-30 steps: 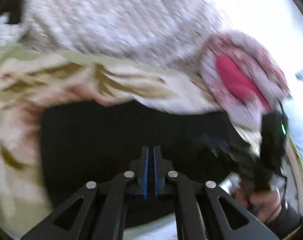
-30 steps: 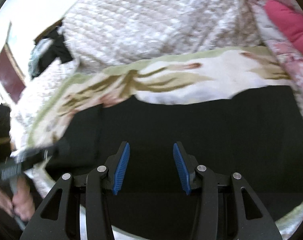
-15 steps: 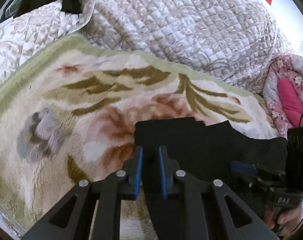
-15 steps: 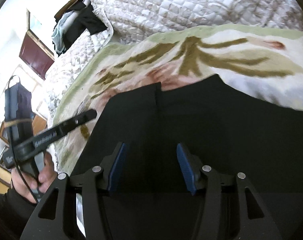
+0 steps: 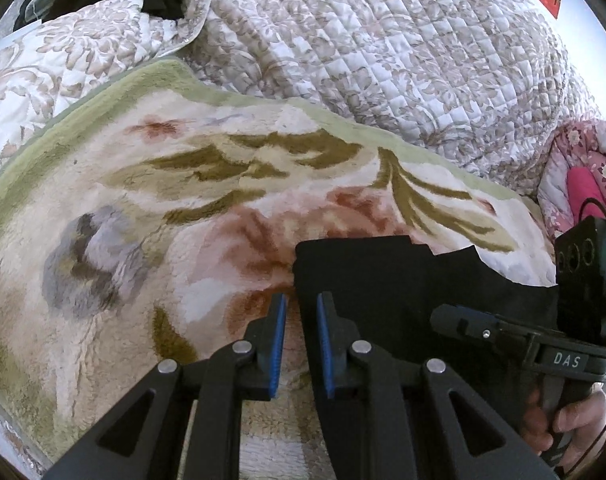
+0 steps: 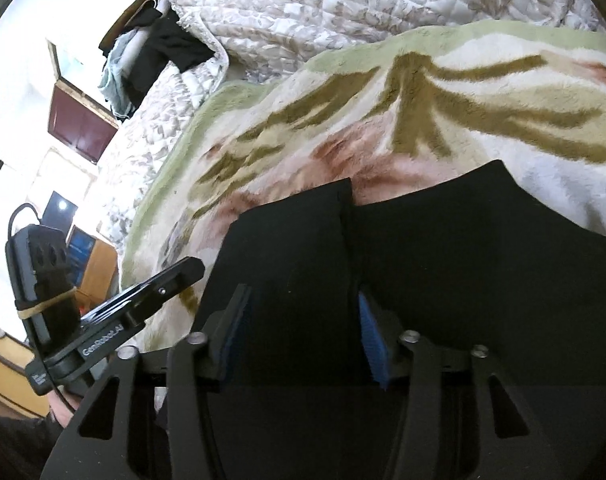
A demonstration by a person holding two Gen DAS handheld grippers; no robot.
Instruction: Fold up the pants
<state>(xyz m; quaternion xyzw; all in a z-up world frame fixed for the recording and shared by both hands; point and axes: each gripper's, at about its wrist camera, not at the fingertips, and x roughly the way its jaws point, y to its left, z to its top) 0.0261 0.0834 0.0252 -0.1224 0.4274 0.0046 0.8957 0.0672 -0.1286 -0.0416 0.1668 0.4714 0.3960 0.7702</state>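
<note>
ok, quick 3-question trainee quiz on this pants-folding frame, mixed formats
1. True or false: the black pants lie on the floral blanket.
2. What lies beyond the blanket? A) quilted bedspread B) wooden table C) tiled floor
3. Fill in: the blanket's border is pale ____.
Key: 1 true; 2 A; 3 green.

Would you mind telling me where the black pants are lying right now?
The black pants lie on the floral blanket, at lower right in the left wrist view and filling the lower centre of the right wrist view, below the quilted bedspread.
</note>
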